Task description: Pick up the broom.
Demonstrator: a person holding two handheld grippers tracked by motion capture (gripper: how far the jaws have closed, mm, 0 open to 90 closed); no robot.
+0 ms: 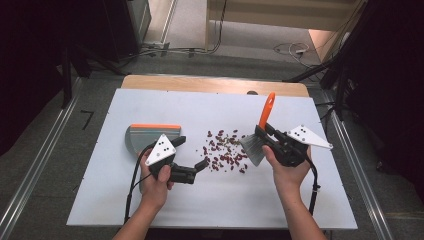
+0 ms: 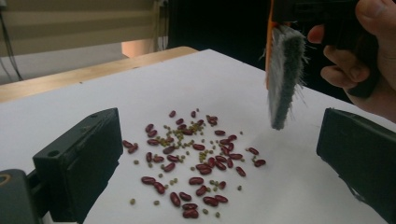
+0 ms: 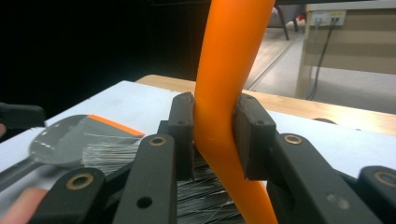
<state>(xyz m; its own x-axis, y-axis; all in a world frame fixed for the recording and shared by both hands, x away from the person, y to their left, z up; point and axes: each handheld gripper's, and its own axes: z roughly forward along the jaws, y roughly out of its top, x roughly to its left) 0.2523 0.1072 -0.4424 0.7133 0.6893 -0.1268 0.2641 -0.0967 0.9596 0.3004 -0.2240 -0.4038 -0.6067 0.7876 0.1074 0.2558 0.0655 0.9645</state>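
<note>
The right gripper [image 1: 272, 137] pinches the brush [image 1: 256, 145] by its orange handle, just right of the beans [image 1: 224, 150]. The left gripper [image 1: 202, 165], jaws spread, sits near the dustpan [image 1: 145, 135].

Orange-handled brush [image 1: 266, 111] with grey bristles, grey dustpan [image 1: 145, 136] edged orange, dark red beans [image 2: 196, 158], white table [image 1: 200, 200]

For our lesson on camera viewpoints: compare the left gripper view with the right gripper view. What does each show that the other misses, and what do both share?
Left gripper view alone: the scattered beans on the white table, framed by the open jaws of the left hand-held gripper. Right gripper view alone: the right hand-held gripper shut on the brush's orange handle, and the grey dustpan with its orange edge. Both: the brush bristles and the table.
</note>
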